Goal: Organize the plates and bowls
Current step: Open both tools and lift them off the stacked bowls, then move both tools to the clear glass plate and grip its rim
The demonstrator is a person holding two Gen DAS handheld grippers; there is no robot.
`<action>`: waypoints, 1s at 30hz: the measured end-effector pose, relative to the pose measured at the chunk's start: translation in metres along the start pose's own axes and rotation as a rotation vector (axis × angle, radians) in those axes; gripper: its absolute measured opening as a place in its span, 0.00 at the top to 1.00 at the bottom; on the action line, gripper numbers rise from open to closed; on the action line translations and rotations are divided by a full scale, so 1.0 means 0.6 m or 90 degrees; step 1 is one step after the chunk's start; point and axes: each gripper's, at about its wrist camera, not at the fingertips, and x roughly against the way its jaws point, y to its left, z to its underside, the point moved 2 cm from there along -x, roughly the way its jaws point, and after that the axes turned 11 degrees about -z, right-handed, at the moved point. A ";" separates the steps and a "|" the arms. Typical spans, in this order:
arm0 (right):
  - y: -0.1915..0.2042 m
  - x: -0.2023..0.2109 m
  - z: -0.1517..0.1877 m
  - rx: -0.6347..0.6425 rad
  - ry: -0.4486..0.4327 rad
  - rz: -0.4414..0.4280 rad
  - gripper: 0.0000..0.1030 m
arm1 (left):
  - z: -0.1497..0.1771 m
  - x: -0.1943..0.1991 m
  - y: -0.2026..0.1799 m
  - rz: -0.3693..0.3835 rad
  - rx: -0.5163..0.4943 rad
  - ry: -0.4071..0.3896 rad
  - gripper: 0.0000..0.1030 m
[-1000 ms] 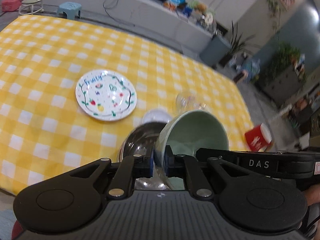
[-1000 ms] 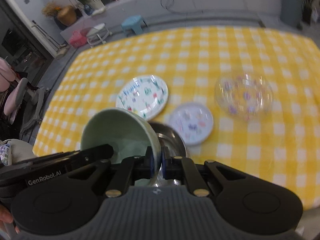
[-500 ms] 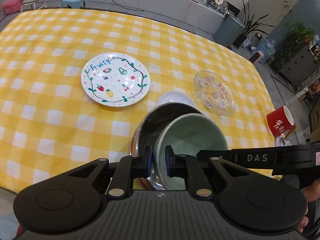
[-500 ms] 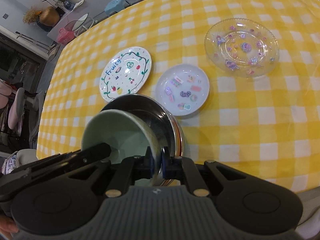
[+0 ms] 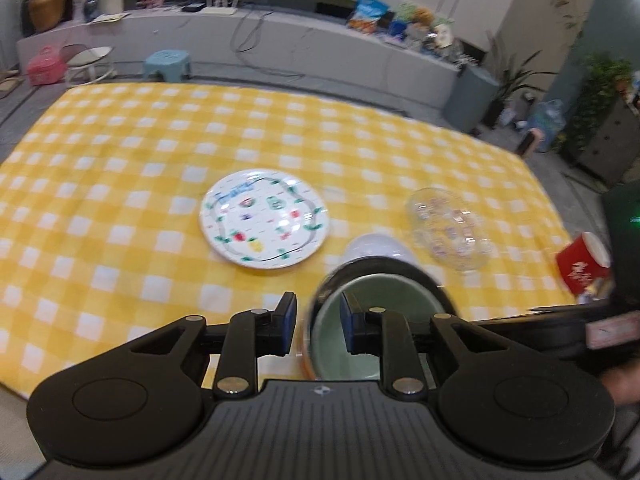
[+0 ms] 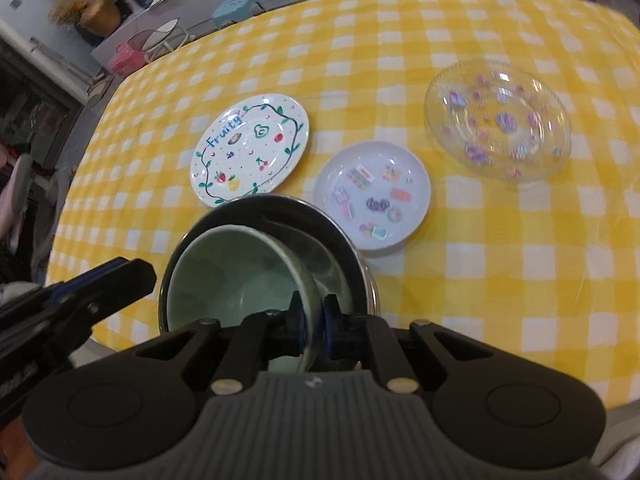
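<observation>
A pale green bowl (image 6: 240,272) sits inside a steel bowl (image 6: 332,240) at the table's near edge. My right gripper (image 6: 314,316) is shut on the green bowl's right rim. My left gripper (image 5: 318,320) is open, its jaws astride the bowls' left rims (image 5: 360,320); it also shows at the left in the right wrist view (image 6: 100,288). The "Fruity" plate (image 6: 250,148), a small white sticker plate (image 6: 372,192) and a clear glass plate (image 6: 498,120) lie beyond on the yellow checked cloth (image 6: 400,60).
A red mug (image 5: 582,266) stands off the table's right side. The table's near edge (image 6: 540,400) runs just below the bowls. Stools (image 5: 166,64), a low counter and plants (image 5: 516,76) lie beyond the table.
My left gripper has let go of the green bowl's rim and opened. The green bowl has come down level into the steel bowl. Both views have tilted up.
</observation>
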 end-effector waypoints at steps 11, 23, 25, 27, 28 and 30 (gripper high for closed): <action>0.069 0.035 0.002 0.196 -0.050 0.079 0.63 | 0.003 -0.009 0.011 -0.017 -0.004 -0.002 0.71; 0.001 0.160 -0.022 0.058 -0.178 0.031 0.45 | -0.011 0.010 0.037 0.045 0.067 -0.020 0.66; -0.022 0.181 -0.026 0.025 -0.206 0.018 0.45 | -0.016 0.015 0.034 0.064 0.073 -0.021 0.66; -0.043 0.200 -0.029 0.003 -0.238 0.006 0.45 | -0.020 0.022 0.030 0.058 0.073 -0.027 0.66; -0.054 0.208 -0.030 -0.004 -0.251 0.005 0.45 | -0.022 0.027 0.026 0.047 0.073 -0.032 0.66; -0.080 0.219 -0.033 -0.028 -0.272 0.002 0.45 | -0.024 0.038 0.018 0.036 0.073 -0.044 0.66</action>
